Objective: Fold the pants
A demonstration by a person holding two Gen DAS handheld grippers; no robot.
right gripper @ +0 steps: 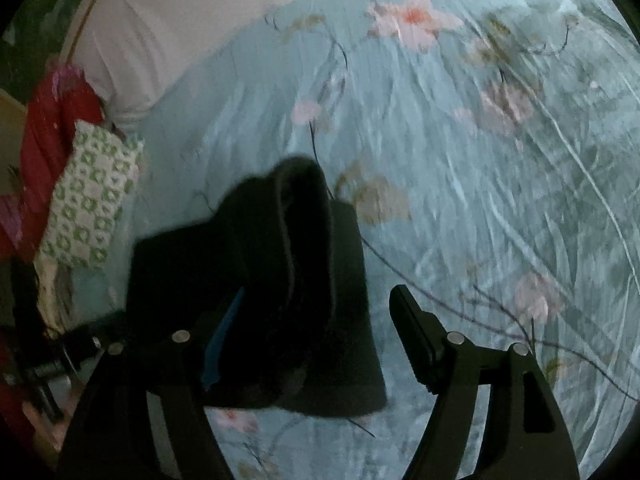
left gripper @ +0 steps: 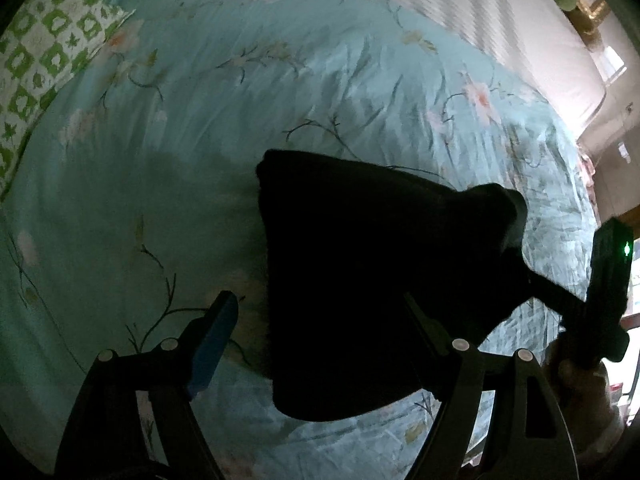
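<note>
Folded black pants (left gripper: 360,280) lie on a pale blue floral bedspread (left gripper: 200,120), both grippers spread wide over them.

The dark cloth swallows fold lines and hides the left gripper's (left gripper: 320,320) right fingertip; its jaws gape, gripping nothing. Motion blur softens both views. The right wrist view alone shows the pants' rolled edge (right gripper: 296,208), the right gripper (right gripper: 316,328) open astride it, and red fabric (right gripper: 52,120) beside a green-patterned pillow (right gripper: 88,200).
</note>
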